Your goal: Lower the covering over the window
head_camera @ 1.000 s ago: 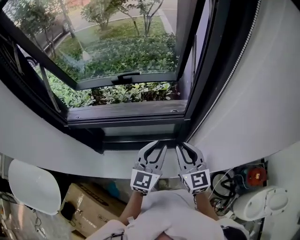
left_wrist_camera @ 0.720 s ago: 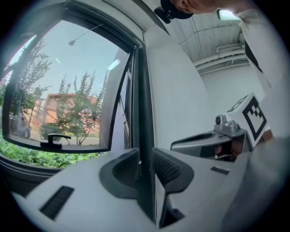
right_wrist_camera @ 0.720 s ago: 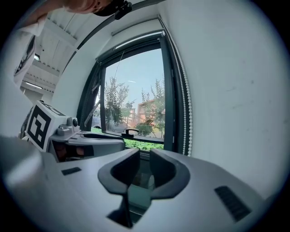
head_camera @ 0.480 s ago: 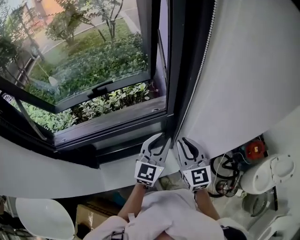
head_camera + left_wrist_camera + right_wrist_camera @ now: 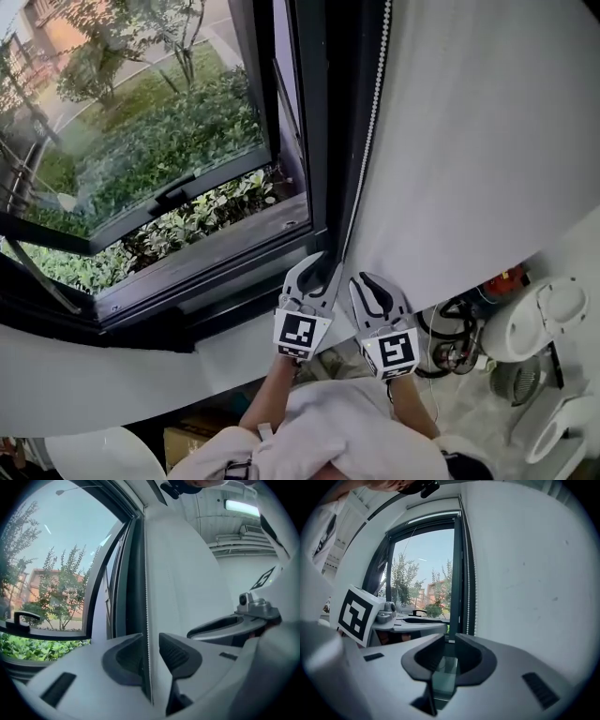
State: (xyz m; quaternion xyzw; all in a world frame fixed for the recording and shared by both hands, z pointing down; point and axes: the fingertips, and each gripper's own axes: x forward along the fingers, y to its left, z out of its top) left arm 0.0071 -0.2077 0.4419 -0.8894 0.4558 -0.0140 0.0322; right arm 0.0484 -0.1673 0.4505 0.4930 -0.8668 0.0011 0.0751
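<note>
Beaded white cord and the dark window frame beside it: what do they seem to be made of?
The white beaded cord is probably plastic, smooth with a slight sheen: small, uniform round beads on one string. The dark window frame is likely coated metal with a matte finish: thin, straight, sharp-edged profiles, though plastic cannot be ruled out.
</note>
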